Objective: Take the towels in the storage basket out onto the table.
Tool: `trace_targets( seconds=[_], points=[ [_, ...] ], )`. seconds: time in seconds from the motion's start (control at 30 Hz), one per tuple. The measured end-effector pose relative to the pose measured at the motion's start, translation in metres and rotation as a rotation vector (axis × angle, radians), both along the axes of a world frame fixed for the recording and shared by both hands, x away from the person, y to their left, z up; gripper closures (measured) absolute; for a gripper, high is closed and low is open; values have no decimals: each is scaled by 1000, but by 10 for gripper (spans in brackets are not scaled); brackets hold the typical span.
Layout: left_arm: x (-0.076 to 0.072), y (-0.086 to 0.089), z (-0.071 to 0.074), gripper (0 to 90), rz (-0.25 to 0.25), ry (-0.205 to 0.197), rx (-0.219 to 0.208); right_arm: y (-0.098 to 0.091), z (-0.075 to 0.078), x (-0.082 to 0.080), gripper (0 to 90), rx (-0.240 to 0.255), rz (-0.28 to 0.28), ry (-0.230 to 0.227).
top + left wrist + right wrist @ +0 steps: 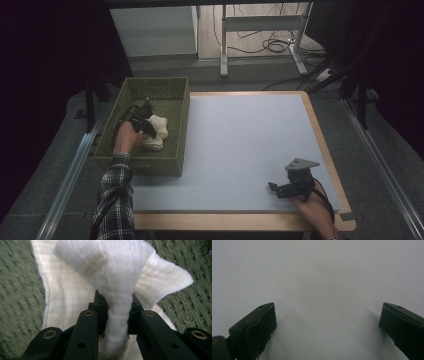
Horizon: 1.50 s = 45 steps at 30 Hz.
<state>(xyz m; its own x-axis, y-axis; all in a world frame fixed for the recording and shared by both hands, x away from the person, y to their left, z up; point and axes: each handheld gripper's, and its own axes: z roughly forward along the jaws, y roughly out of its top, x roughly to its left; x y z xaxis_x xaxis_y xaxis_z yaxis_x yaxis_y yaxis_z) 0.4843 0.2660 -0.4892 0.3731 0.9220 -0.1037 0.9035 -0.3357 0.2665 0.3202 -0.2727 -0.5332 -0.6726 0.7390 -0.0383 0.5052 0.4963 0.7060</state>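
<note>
Left gripper view: left tool pinches a crumpled, cream-white woven cloth inside the green basket.

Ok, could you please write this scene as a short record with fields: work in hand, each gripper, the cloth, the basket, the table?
work in hand: gripping a white cloth inside the green basket
left gripper: in the basket, jaws shut on a pinched fold of the cloth
right gripper: jaws open, nothing between them, low over the table's near right corner
cloth: bunched, lying on the basket floor
basket: woven, rectangular, at the table's left edge
table: pale grey top with a wooden border
</note>
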Motion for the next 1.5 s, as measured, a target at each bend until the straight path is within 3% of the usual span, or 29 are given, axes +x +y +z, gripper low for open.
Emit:
trace_targets(
  seconds=[0.23,0.6,0.67,1.27,1.5],
  points=[
    [-11,1,29,764,-22,-74,-9,0,0,0,11,0,0,0],
    [-23,-2,65,762,-52,-144,4,0,0,0,11,0,0,0],
    [-27,-3,77,762,-56,-166,1,0,0,0,11,-1,0,0],
    [-48,-10,140,758,-99,-240,-18,0,0,0,11,0,0,0],
    [-52,-15,157,756,-120,-266,-19,0,0,0,11,-1,0,0]
  ],
)
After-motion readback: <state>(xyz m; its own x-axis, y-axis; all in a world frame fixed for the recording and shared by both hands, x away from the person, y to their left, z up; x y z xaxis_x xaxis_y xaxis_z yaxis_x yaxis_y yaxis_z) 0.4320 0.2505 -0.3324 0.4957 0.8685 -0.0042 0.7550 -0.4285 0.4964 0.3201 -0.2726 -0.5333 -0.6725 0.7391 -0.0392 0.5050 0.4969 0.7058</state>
